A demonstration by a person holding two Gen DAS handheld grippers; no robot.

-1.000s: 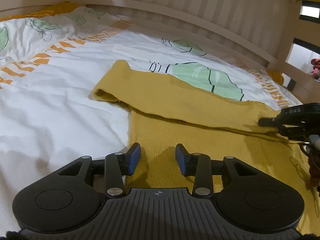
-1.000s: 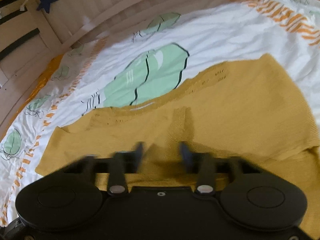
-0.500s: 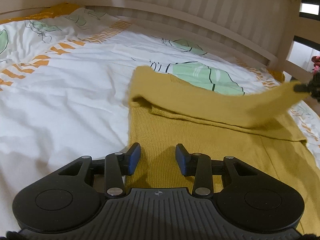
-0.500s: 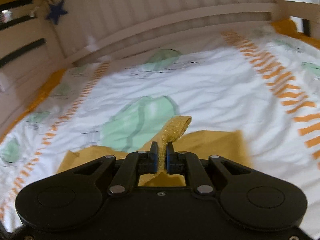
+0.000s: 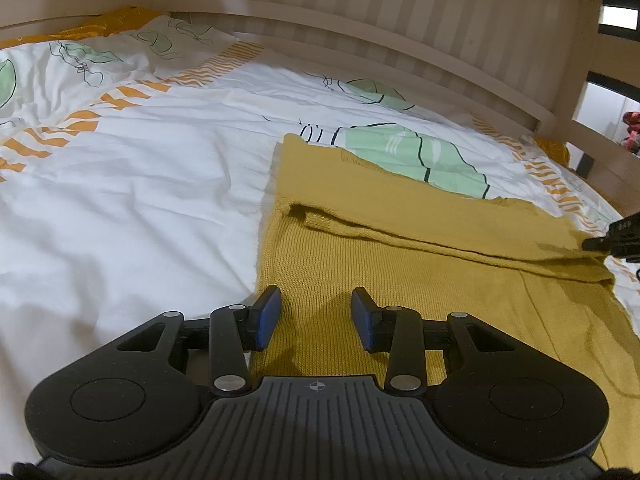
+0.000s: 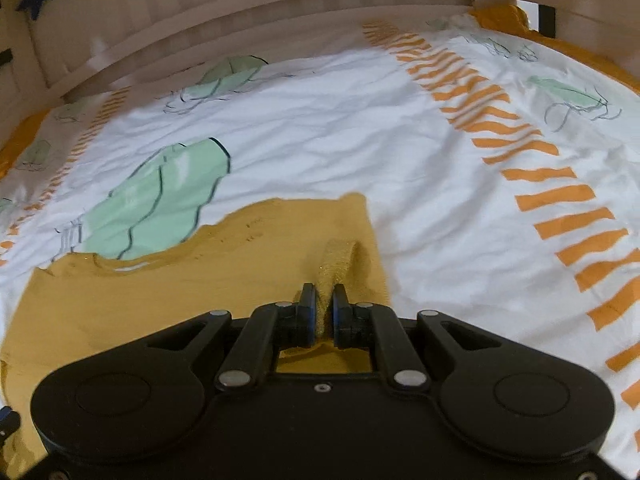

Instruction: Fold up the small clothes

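The mustard knit sweater [image 5: 400, 280] lay flat on the bed's quilt [image 5: 140, 200]. The right gripper [image 6: 324, 308] pinched its ribbed sleeve cuff [image 6: 338, 260], laying the sleeve across the body. The left gripper [image 5: 316, 316], jaws spread, hovered over the sweater's hem, probably to steady it.

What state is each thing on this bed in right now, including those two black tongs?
Yellow knitted top: flat on the bed, one sleeve folded across its body.
Sleeve cuff: pinched and lifted.
Right tongs: shut on the cuff.
Left tongs: open above the top's lower part, holding nothing.
Bedcover: spread, lightly wrinkled.
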